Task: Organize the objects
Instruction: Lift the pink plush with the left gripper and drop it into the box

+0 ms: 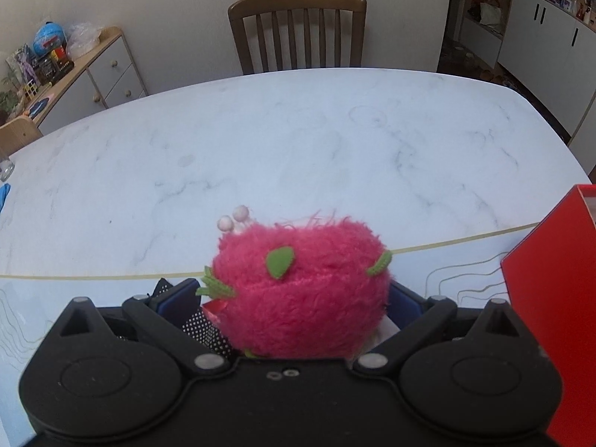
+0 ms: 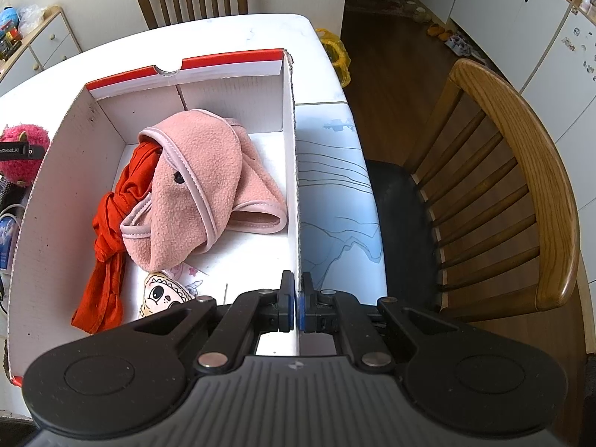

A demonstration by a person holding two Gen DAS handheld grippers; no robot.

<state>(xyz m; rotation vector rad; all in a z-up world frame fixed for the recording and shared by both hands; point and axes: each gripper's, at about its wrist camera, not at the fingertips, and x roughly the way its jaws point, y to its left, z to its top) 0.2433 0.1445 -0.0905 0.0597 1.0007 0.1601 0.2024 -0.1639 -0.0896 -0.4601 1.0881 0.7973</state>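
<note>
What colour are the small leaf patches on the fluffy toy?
Green, on the pink fluffy toy; the left wrist view shows them best.

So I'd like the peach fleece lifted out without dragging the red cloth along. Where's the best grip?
Probably the fleece's loose folded flap at its right end, approached from above: it lies on bare box floor, away from the red cloth tucked under the left side.

Pink plush toy (image 1: 301, 290): fuzzy, round, dotted with green felt leaves and two pale bead-tipped stalks on top; sitting between the left gripper's fingers, above the marble table.
Box (image 2: 294, 171): red outside, white inside, lying open-topped on the table.
Pink fleece garment (image 2: 201, 186): lying crumpled in the box.
Red cloth (image 2: 111, 231): trailing, twisted, beside the fleece, partly under it.
Small printed item (image 2: 164, 294): resting at the box's near end.
</note>
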